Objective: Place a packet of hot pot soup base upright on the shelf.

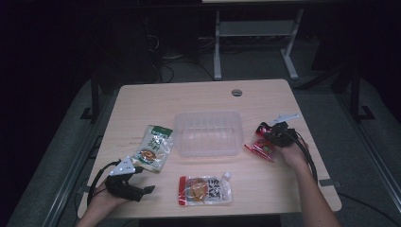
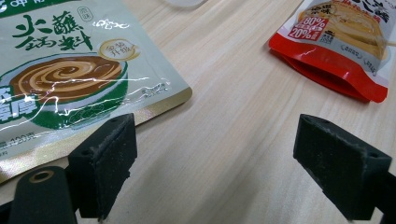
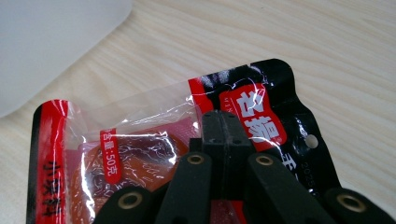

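Left first. Your left hand-held gripper (image 1: 142, 185) sits low at the near left of the counter (image 1: 265, 97), jaws wide apart and holding nothing. Just ahead of it lies the green sauce packet (image 1: 152, 148), flat and glossy. Judged: light, floppy, slick film; pinch it by a sealed edge, not the filled belly.

Near centre at the front edge lies the spouted pouch (image 1: 205, 190), flat, its cap toward the right. The clear plastic tray (image 1: 208, 134) stands behind it, empty. Judged: thin and springy, likely to skid if nudged.

Right. Your right hand-held gripper (image 3: 224, 135) is closed on the red snack packet (image 3: 140, 154), gripping at the packet's near side, just right of the tray. Judged: light, crinkly film, soft contents; expect it to droop from a seam hold.

View differences. The right gripper view shows the jaws pressed together over the packet and its printed label; the high view leaves that contact too small to read. The left gripper view shows bare wood between the open jaws, with the green sauce packet (image 2: 70, 79) and spouted pouch (image 2: 341, 42) on either side.
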